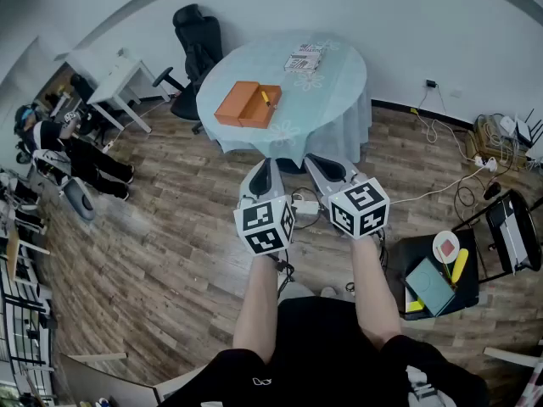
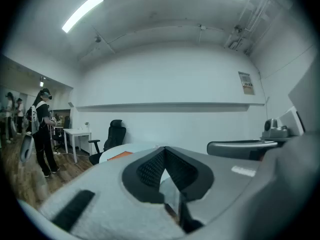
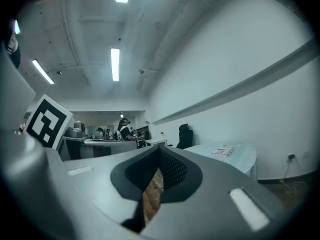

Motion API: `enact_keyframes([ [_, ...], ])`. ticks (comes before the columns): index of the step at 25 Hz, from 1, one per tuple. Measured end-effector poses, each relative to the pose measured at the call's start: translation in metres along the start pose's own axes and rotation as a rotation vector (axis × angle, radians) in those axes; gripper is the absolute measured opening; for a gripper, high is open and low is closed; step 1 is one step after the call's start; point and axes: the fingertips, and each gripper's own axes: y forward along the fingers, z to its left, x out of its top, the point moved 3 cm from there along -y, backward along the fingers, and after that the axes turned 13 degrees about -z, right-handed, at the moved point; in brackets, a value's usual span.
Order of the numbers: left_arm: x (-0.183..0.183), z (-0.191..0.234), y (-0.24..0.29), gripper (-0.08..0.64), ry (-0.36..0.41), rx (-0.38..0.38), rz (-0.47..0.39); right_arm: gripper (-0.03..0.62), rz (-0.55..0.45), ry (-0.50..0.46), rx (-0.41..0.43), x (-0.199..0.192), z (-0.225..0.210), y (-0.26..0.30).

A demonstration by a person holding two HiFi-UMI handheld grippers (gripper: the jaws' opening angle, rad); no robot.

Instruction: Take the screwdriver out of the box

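Both claws are clenched on nothing, left gripper (image 1: 264, 168) and right gripper (image 1: 316, 162) side by side, well short of the table (image 1: 339, 75) at 12 o'clock. The screwdriver (image 1: 265, 97) lies in the box (image 1: 240, 105), at its 3 o'clock end.

Round table (image 1: 339, 108) in pale blue cloth at twelve o'clock, a printed packet (image 1: 304, 58) near its far edge. Black office chair (image 1: 193, 36) at eleven, white desk (image 1: 110, 79) at ten, a person (image 1: 59, 155) in black at nine, floor cables (image 1: 441, 130) at two, teal book (image 1: 428, 287) at four.
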Motion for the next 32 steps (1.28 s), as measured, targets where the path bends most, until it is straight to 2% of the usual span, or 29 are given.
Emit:
enact_keyframes([
  [4, 0.004, -0.004, 0.004, 0.002, 0.006, -0.022, -0.015, 0.011, -0.011, -0.011, 0.015, 0.002, -0.005, 0.004],
  [8, 0.000, 0.011, 0.005, 0.002, 0.003, 0.009, 0.001, 0.011, -0.033, -0.015, 0.038, -0.001, 0.001, 0.014],
  [16, 0.004, 0.034, 0.016, 0.002, 0.002, 0.027, -0.020, 0.011, -0.065, 0.028, -0.122, 0.000, -0.047, 0.033],
  [18, 0.004, 0.052, 0.015, 0.002, -0.003, 0.060, -0.016, 0.011, -0.076, 0.048, -0.131, -0.002, -0.051, 0.043],
  [22, -0.013, 0.081, 0.028, 0.002, -0.031, 0.112, 0.002, 0.011, -0.046, 0.046, -0.095, -0.020, -0.051, 0.074],
  [27, -0.048, 0.102, 0.069, 0.002, -0.067, 0.108, 0.039, 0.011, 0.009, 0.047, -0.069, -0.053, -0.068, 0.119],
  [32, -0.075, 0.144, 0.148, 0.002, -0.106, 0.088, 0.069, 0.011, 0.030, 0.039, -0.110, -0.075, -0.113, 0.189],
])
